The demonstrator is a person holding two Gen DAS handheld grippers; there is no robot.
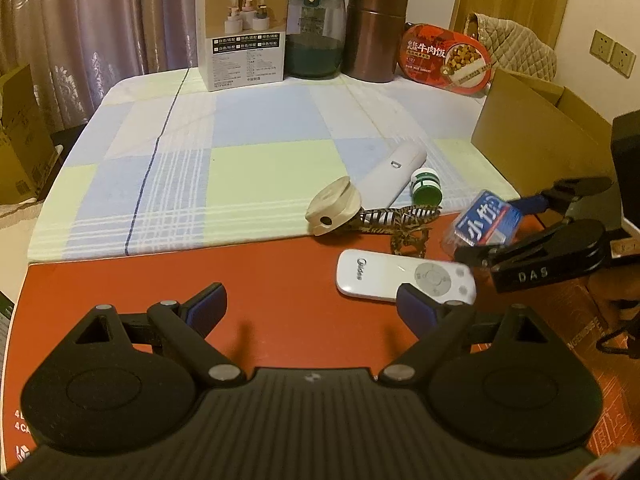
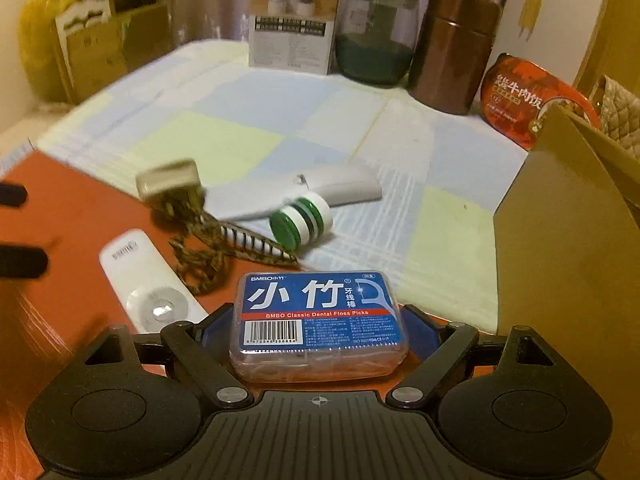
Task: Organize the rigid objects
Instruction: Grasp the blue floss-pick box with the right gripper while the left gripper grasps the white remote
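Here, right gripper [image 2: 320,320] clamped on floss box [image 2: 319,322] beside cardboard box [image 2: 568,240] edge; left gripper [image 1: 312,300] agape over bare red tabletop [image 1: 200,264].

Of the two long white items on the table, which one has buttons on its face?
The white remote on the red surface: it has a round button pad. The plain white case on the checked cloth shows only a small clasp.

The left gripper [image 1: 312,304] tilts downward, fingers spread wide with nothing between; the right gripper [image 2: 320,328] grips something.
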